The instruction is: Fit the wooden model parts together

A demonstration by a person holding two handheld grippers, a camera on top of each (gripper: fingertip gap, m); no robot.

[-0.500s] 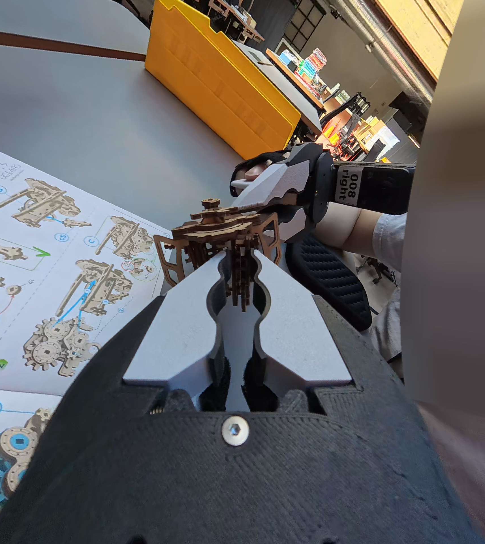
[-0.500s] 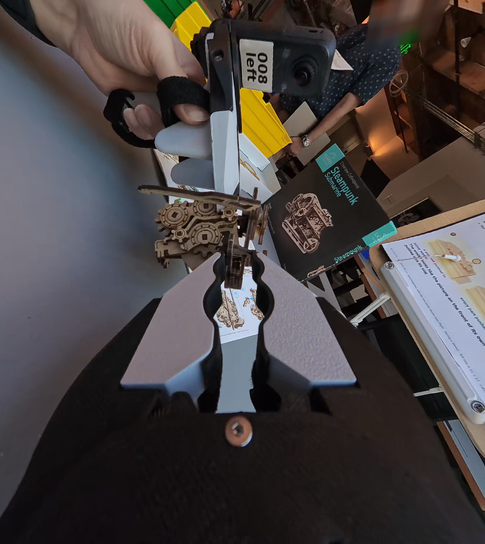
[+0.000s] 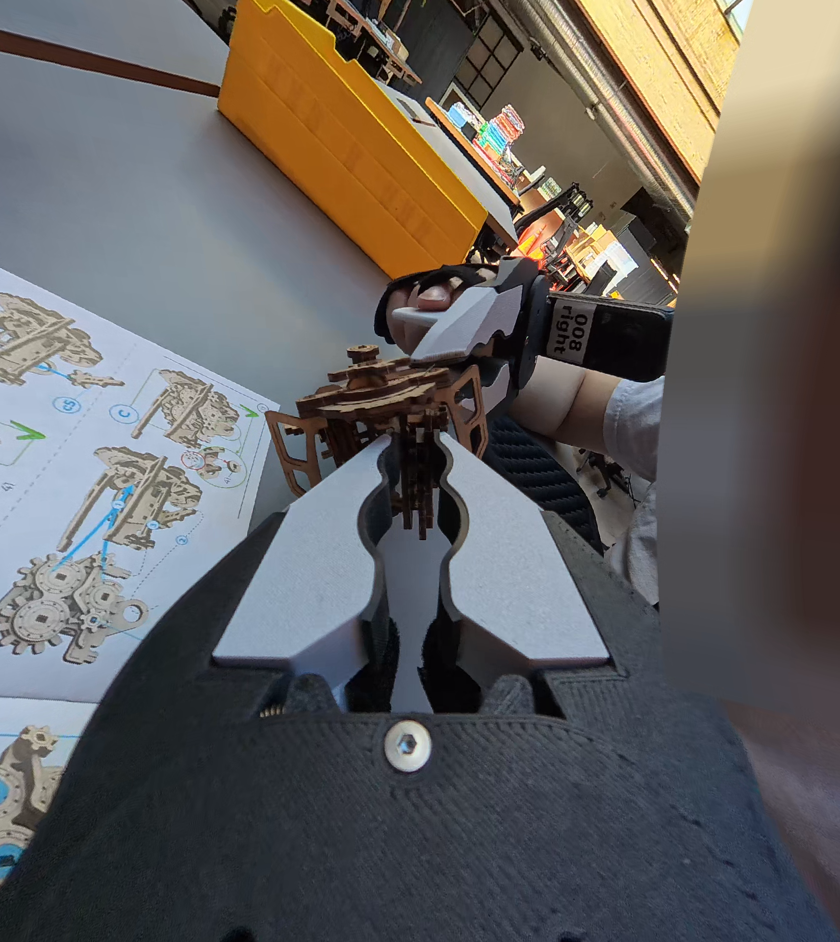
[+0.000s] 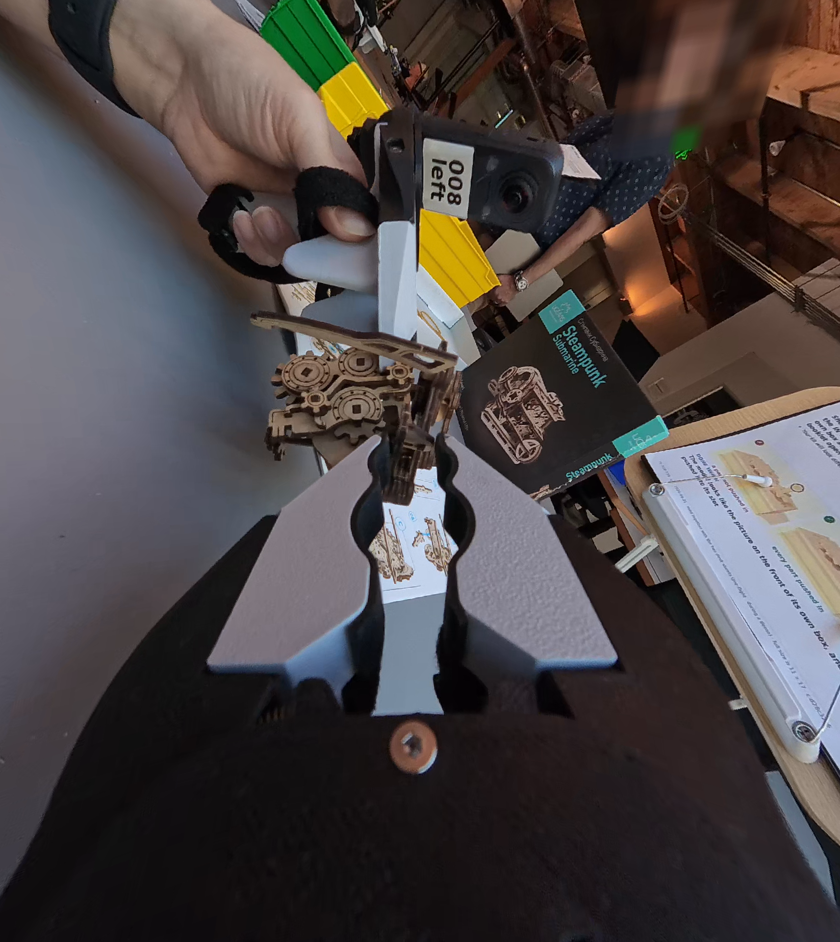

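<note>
Both grips should hold steady and square while the parts are pressed home, since thin plywood tabs look likely to snap under a twist. The left hand-held gripper (image 3: 415, 448) is clamped on the lower stack of the wooden model (image 3: 382, 408), held in the air above the table (image 3: 127, 204), just beside the instruction sheet (image 3: 76, 459). The right hand-held gripper (image 4: 410, 448) pinches the model's other side. The model is laser-cut brown ply: layered gears, a long lever arm, open side frames.
</note>
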